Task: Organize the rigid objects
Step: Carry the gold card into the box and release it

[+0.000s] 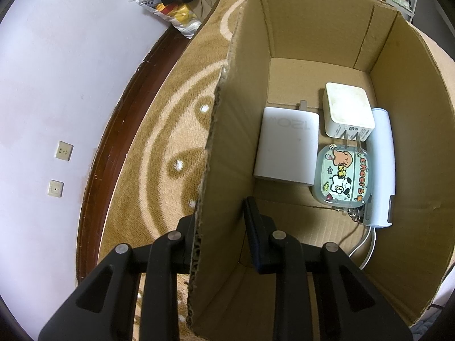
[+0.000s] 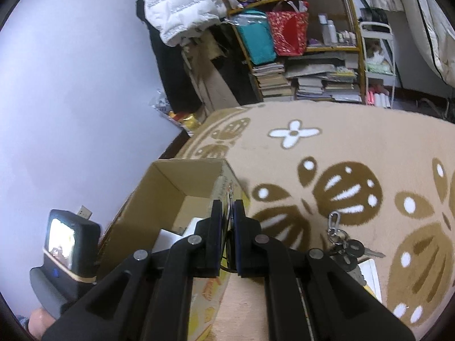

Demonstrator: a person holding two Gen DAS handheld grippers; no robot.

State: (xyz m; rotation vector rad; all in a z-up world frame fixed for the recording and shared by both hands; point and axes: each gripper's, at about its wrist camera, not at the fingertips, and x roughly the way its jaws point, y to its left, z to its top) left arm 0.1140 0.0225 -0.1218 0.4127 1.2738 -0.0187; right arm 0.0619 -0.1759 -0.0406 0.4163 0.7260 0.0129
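A: What is in the cardboard box [image 1: 312, 28], from left to right?

B: On its floor lies a flat white charger [image 1: 287, 145], then a smaller white plug adapter [image 1: 348, 110] behind a cartoon earbud case [image 1: 342, 177] with the word "cheers", and at the right wall a long white power bank [image 1: 384, 164] with a white cable [image 1: 366, 244].

A: And the left gripper [image 1: 219, 227]?

B: Its jaws stand around the left wall of the box, one finger outside, one inside; if they press it, I cannot tell.

A: The right gripper [image 2: 228, 221]?

B: Its jaws are narrow, closed on a thin metal thing [image 2: 229, 199] above the box edge. A bunch of keys [image 2: 347, 244] lies on the carpet [image 2: 355, 147] at the right
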